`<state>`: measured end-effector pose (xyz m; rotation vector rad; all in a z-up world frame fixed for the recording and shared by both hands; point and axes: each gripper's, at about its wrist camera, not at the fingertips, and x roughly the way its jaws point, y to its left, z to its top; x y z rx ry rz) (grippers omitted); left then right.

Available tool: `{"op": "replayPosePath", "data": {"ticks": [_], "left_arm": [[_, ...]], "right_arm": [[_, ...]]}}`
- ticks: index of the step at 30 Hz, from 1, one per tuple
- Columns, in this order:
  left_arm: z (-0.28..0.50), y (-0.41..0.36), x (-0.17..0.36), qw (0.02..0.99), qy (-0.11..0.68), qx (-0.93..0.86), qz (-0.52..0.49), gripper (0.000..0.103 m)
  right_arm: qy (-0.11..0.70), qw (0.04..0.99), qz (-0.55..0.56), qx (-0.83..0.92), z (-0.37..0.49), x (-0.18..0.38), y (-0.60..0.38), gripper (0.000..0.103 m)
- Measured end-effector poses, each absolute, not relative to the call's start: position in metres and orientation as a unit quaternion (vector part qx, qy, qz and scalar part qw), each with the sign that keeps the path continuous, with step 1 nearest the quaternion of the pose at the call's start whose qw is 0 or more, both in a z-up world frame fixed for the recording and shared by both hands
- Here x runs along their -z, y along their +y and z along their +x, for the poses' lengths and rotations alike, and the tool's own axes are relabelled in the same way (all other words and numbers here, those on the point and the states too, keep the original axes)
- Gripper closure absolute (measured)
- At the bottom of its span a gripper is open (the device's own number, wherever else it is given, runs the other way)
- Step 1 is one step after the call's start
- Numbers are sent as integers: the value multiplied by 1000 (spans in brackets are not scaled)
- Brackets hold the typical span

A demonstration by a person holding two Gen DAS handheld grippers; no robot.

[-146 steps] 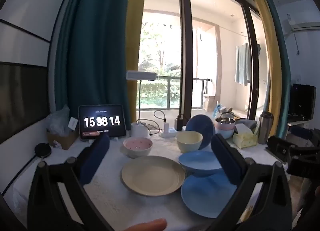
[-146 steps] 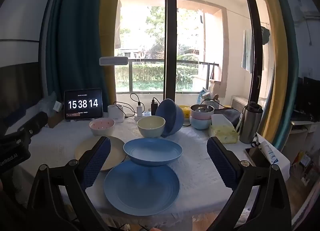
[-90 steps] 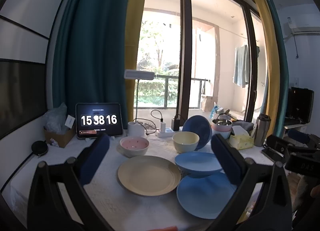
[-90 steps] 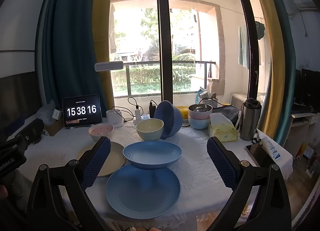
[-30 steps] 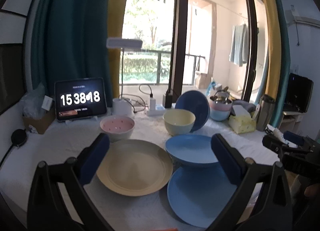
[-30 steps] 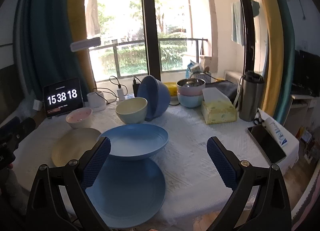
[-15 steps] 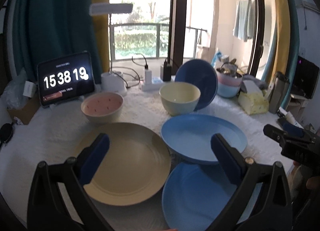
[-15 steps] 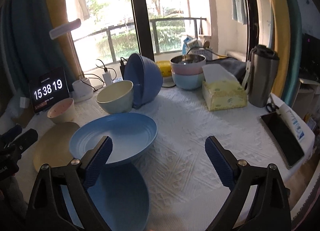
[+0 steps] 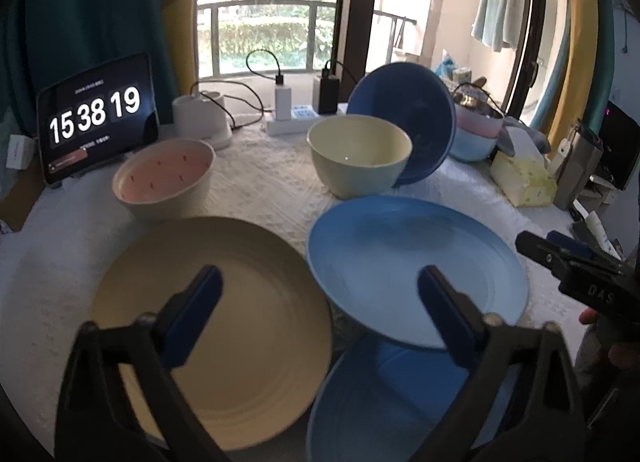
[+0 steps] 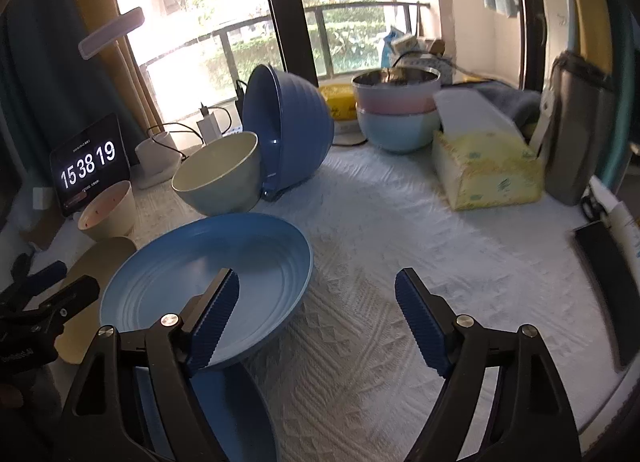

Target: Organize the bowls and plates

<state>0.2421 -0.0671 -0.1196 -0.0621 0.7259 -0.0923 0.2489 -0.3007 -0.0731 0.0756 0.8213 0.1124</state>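
I see a shallow blue ribbed plastic dish tilted on a flat blue plate near the surface's front edge; it looks light, stiff, slippery, best pinched at the rim, my right gripper and left gripper closing, empty.

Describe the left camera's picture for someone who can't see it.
A left tool, closing with nothing between its fingers, hangs over a cream plate and a blue dish resting on a blue plate. Behind stand a pink bowl, a cream bowl and a clock.
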Motion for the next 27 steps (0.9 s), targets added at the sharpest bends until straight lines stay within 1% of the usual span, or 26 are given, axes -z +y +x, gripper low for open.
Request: {"op": "replayPosePath", "data": {"ticks": [5,6,8,10,12,14,18,19,20,21,23,26,27], "left_arm": [[256,-68,127,924,378,48,-34,16],[257,-69,128,923,381,48,-33,19],[261,-70,132,918,391,50,-35,25],[264,-70,136,913,403,46,-39,39],[269,-70,141,907,416,43,-41,47],[271,-70,144,903,424,46,-46,50],[272,-74,145,903,424,56,-42,56],[272,-75,145,902,425,61,-42,58],[272,-77,146,901,428,66,-41,60],[272,-79,147,899,430,70,-37,61],[270,-83,147,900,429,75,-30,61],[269,-84,146,900,428,77,-31,61],[269,-83,145,900,428,77,-33,61]], "right_arm": [[424,901,52,-70,262,87,-301,33],[427,900,52,-72,264,89,-300,33],[431,898,56,-77,267,91,-301,35],[435,894,67,-81,269,94,-303,38],[441,891,72,-84,272,98,-303,46],[448,887,74,-87,274,101,-301,49],[460,880,77,-92,278,107,-297,49],[460,880,77,-93,278,107,-297,50],[461,879,76,-94,278,108,-295,53],[464,877,76,-97,278,108,-294,59],[464,877,76,-101,276,108,-291,63],[464,878,70,-96,274,106,-288,64],[464,878,71,-96,274,106,-288,66]]}}
